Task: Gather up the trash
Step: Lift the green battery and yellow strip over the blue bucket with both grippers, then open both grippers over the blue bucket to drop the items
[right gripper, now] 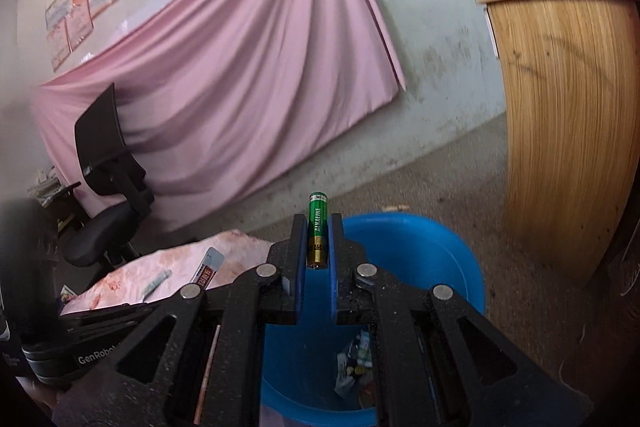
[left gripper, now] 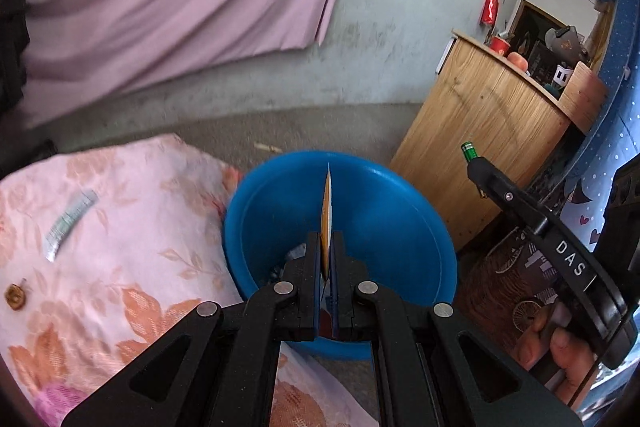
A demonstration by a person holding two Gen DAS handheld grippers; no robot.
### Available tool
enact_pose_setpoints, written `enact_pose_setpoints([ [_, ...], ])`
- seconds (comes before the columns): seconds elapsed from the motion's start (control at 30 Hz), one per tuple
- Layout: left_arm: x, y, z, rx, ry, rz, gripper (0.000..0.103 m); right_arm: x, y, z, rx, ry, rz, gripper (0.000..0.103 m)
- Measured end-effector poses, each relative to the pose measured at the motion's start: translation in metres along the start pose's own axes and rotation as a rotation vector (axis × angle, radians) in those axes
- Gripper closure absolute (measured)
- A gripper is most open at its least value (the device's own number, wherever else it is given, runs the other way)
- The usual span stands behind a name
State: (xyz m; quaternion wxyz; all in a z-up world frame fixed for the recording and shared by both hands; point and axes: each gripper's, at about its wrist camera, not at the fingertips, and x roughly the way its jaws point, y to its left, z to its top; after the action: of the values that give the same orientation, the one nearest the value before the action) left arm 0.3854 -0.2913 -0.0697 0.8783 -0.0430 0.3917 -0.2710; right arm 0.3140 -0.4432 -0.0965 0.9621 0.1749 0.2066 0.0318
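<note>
L hand-held gripper (left gripper: 328, 247) clamping flat packet (left gripper: 327, 211) over blue bin (left gripper: 400, 211), R hand-held gripper (right gripper: 318, 239) clamping battery (right gripper: 318, 227)

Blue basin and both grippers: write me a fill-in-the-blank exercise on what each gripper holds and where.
1. The right gripper is shut on a green and gold ____.
2. The left gripper pinches a thin flat card edge-on above the ____ basin.
3. Trash pieces already lie ____ the basin.
4. A small sachet lies on the ____ cloth beside the basin.

Missing words: battery; blue; inside; floral
</note>
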Motion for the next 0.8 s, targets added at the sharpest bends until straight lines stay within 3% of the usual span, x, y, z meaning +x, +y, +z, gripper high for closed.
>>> enact_pose_setpoints([
  [0.43,0.011,0.005,0.002,-0.013,0.077,0.004,0.100,0.015,-0.004,-0.004,0.011,0.087,-0.034,0.066],
  [0.47,0.012,0.006,0.003,-0.013,0.081,0.013,0.097,0.015,-0.004,-0.005,0.011,0.088,-0.036,0.065],
  [0.6,0.011,0.014,0.000,-0.031,0.075,0.023,0.071,0.015,-0.003,-0.004,0.005,0.093,-0.045,0.065],
  [0.8,0.003,0.022,-0.001,-0.050,0.053,0.036,0.068,0.015,-0.001,-0.003,0.001,0.097,-0.054,0.063],
])
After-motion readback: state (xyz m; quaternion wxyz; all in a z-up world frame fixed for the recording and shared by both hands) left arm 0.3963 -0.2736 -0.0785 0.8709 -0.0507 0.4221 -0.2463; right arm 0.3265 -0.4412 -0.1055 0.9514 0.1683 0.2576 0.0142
